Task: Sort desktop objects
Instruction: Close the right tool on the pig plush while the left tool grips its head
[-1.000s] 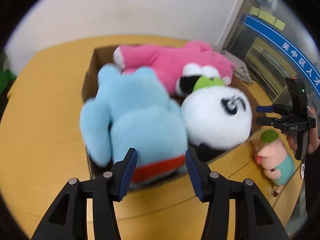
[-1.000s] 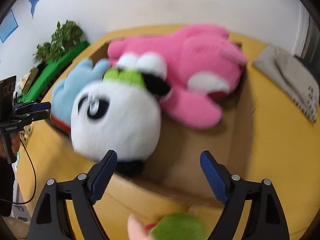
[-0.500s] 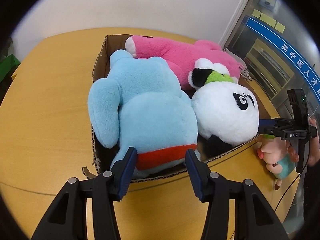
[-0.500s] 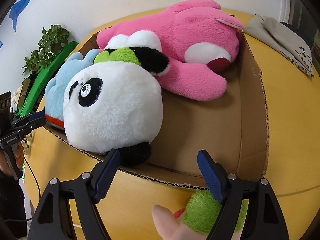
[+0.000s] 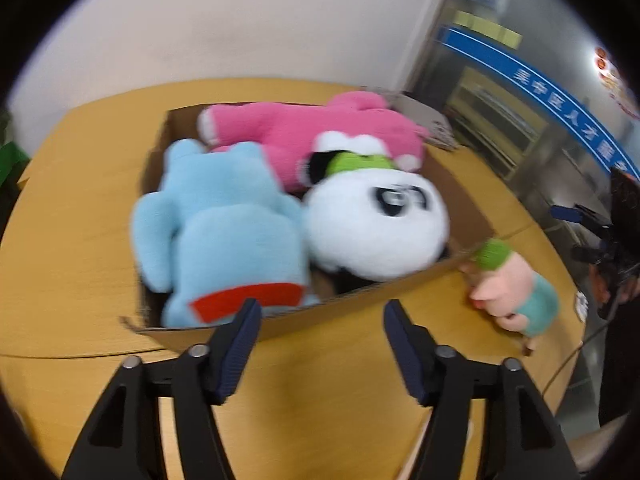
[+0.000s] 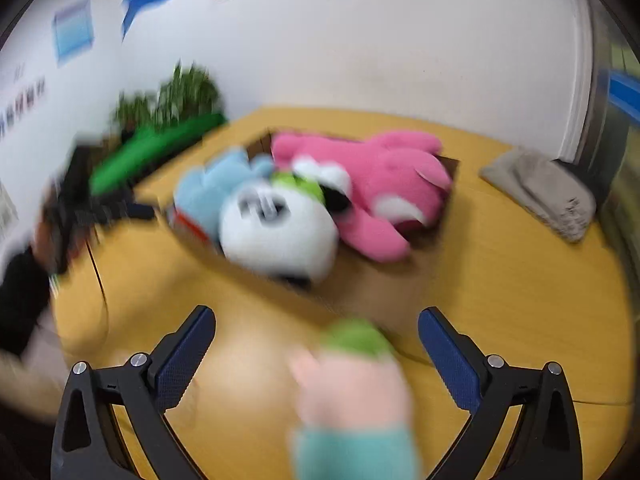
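So I'm sitting over the wooden surface [image 5: 72, 248] right now with both grippers spread wide and holding nothing. The left gripper [image 5: 320, 344] is hovering just in front of the cardboard box [image 5: 352, 300], which is already holding the blue plush [image 5: 224, 232], the panda [image 5: 376, 224] and the pink plush [image 5: 304, 136]. The last straggler is the little pig plush [image 6: 352, 396] with the green hat, lying on the surface just outside the box's near wall, and the right gripper [image 6: 316, 344] is looking straight down at it, fingers either side but not touching as far as I can tell. Both views are pretty blurry, so I'm guessing a bit on alignment. What I'm worrying about: the pig is soft and squishy, so a shallow pinch could just grab the hat and let it slip out mid-lift. The box is also crowded, with the panda bulging over the rim, so dropping the pig on top could have it rolling back out, or I could be clipping the box wall and shoving it.
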`<state>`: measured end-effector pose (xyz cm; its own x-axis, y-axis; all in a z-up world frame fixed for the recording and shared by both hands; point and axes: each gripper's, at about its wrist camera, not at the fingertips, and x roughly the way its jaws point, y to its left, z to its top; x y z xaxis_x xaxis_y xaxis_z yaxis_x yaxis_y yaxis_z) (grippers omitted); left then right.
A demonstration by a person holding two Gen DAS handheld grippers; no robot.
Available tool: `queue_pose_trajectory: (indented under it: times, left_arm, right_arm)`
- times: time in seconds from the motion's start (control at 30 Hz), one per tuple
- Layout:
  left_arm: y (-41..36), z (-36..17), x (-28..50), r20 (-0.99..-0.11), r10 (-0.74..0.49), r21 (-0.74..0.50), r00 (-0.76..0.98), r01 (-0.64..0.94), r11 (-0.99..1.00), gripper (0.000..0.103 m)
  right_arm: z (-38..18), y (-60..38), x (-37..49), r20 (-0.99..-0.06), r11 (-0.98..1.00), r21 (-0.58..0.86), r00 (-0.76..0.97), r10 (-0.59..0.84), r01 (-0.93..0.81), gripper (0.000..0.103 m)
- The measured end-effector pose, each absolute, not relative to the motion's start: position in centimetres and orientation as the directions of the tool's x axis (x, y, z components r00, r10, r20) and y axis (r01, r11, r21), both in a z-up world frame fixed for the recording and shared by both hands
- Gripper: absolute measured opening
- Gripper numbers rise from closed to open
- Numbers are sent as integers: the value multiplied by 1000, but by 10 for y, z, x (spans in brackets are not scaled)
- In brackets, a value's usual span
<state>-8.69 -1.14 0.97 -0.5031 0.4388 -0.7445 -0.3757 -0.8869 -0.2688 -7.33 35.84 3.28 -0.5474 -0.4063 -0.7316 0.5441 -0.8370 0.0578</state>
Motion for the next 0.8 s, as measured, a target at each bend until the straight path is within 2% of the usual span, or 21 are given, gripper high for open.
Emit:
queue_pose_trajectory:
  times: [0.07, 0.1, 0.13, 0.17, 0.23, 0.3, 0.5, 0.6, 0.7, 0.8]
  left_arm:
    - [16, 10, -86, -723, 513, -323, -463, -431, -843, 67]
    - [28, 10, -85, -712, 545, -349, -442, -451, -822, 67]
    - [40, 6, -87, -708, 571, -374, -416, -465, -802, 67]
    - [56, 1, -89, -705, 597, -400, -384, -479, -781, 67]
    - [85, -14, -92, -718, 614, -426, -327, -491, -760, 67]
    - [111, -30, -95, -721, 638, -466, -271, -492, -736, 67]
    - [162, -54, -103, -710, 672, -514, -208, -499, -698, 67]
    - [170, -63, -110, -692, 690, -540, -213, -481, -690, 77]
    - [174, -67, -109, -672, 713, -561, -201, -489, -667, 77]
    - [180, -65, -107, -661, 731, -576, -167, -511, -638, 67]
  right_arm:
    - [1, 374, -72, -801, -855, 81, -476, -362, 513, 103]
    - [-19, 381, -72, -834, -873, 91, -441, -330, 480, 99]
    - [-39, 388, -72, -865, -890, 99, -404, -298, 446, 79]
    - [-50, 391, -70, -873, -891, 107, -388, -296, 441, 74]
    - [-57, 391, -56, -837, -887, 183, -407, -367, 423, 73]
    - [-58, 383, -48, -829, -902, 173, -436, -350, 395, 71]
    - [-67, 347, -22, -788, -915, 251, -483, -382, 316, 70]
    - [-67, 333, -8, -777, -935, 241, -526, -346, 259, 74]
    - [-68, 327, 0, -777, -938, 233, -531, -338, 256, 80]
    - [-71, 313, 5, -800, -943, 153, -523, -294, 296, 90]
